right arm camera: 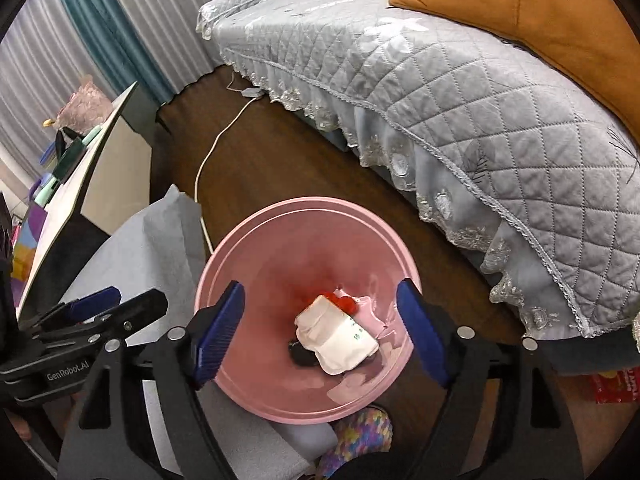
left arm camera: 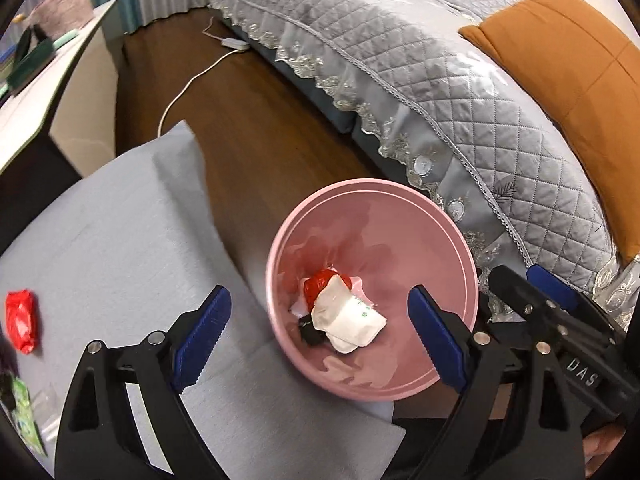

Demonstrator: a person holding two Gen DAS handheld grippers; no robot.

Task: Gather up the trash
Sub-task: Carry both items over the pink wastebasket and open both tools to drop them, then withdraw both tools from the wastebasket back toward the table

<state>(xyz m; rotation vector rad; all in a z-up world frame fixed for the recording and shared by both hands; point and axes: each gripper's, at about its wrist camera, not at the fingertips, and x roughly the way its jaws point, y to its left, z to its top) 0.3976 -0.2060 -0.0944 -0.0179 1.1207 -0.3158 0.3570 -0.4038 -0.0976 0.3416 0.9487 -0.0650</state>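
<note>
Above the glossy pink plastic bin [right arm camera: 308, 320], the right gripper [right arm camera: 320, 332] hangs with fingers spread wide and empty, and a crumpled white wrapper [right arm camera: 340, 340] lies on red and black scraps at the bottom, so a drop looks just done. The left gripper [left arm camera: 320, 340], equally wide and empty, sits between bin and grey cloth-covered table [left arm camera: 120, 240]. Next it should probably swing left to pinch the soft, crinkled red wrapper [left arm camera: 22, 320] on that cloth.
</note>
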